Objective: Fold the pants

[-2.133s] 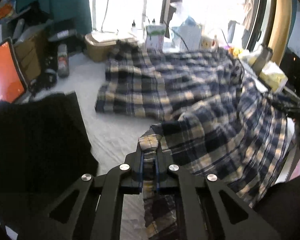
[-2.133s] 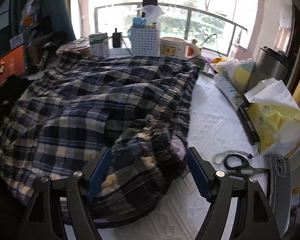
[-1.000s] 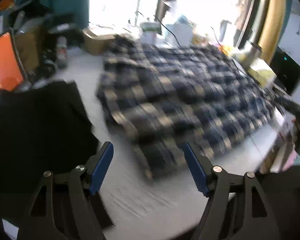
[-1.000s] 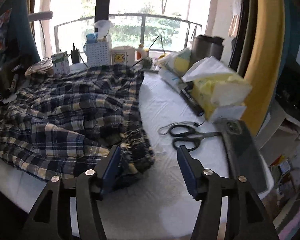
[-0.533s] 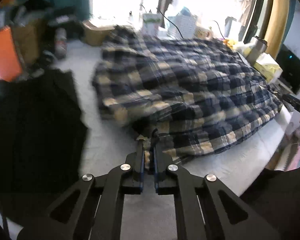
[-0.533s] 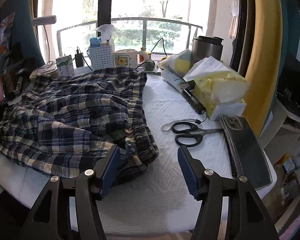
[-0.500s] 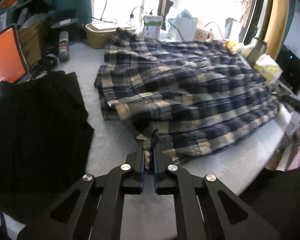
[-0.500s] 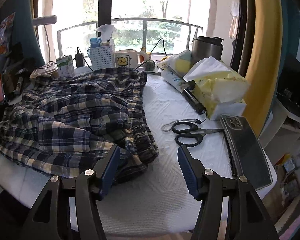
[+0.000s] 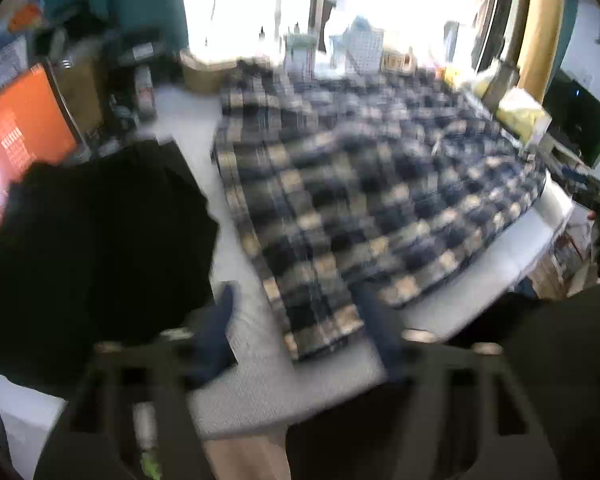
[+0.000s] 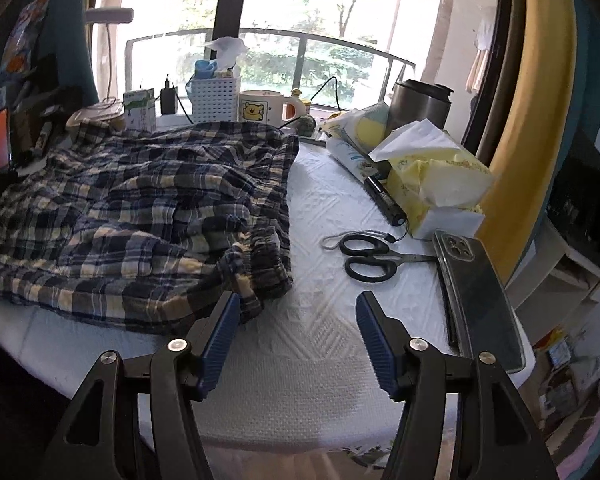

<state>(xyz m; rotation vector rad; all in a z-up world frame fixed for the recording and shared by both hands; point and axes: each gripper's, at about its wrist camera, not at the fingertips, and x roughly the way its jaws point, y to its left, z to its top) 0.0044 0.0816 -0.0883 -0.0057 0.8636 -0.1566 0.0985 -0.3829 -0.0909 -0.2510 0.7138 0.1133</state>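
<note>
On the white quilted table (image 10: 324, 320) by the window (image 10: 300, 20), plaid pants (image 10: 148, 208), both tools' jaws just opened, empty.

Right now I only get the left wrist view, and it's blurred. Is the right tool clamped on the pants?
Observer: No. The right tool is open and its jaws have just been opening. The pants corner lies loose by one finger.
Operator: Any clutter on that side?
Observer: Black scissors lie on the white cover, between the pants and a phone, touching neither the pants nor the tool.
</note>
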